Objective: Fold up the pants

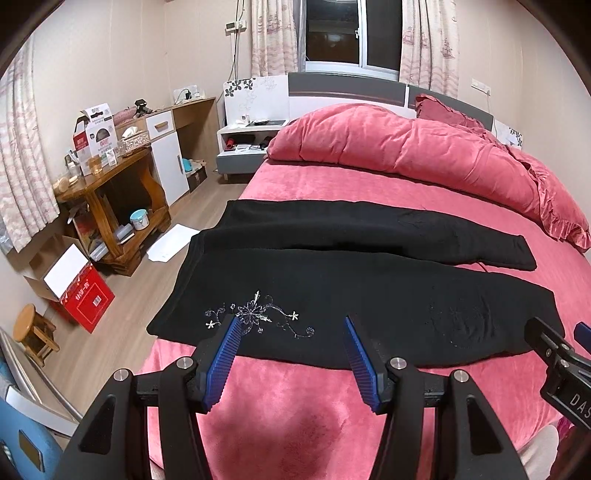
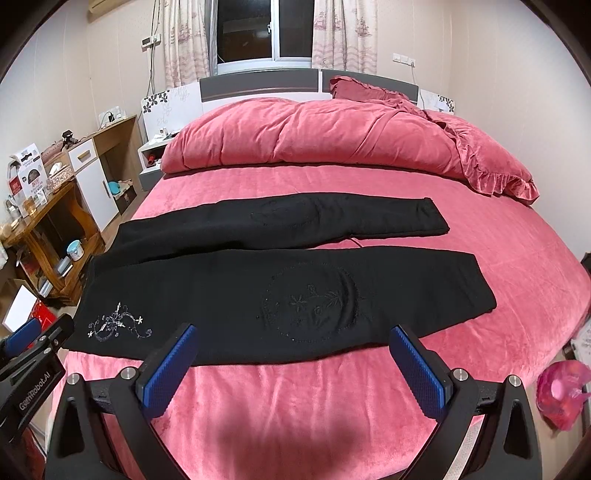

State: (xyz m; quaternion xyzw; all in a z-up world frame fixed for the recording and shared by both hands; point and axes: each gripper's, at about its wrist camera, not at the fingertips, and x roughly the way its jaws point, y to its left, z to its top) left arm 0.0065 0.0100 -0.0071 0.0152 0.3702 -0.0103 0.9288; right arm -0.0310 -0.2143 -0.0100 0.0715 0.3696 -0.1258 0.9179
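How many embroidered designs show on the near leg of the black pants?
2. A silver flower embroidery sits near the waist end at the left; a dark circular embroidery sits mid-leg. The far leg shows a faint one too; others may be hidden underneath.

Even indoor light from overhead, fairly bright; window [image 1: 334, 31] is dark, so no daylight. Soft shadow on the bed [image 2: 295, 424] near the lens in both views. Black pants [image 2: 258, 295] lose detail, embroidery barely readable. Strong fisheye bend, dark vignette in corners. Focus sharp in the centre, softer at the edges. No glare.
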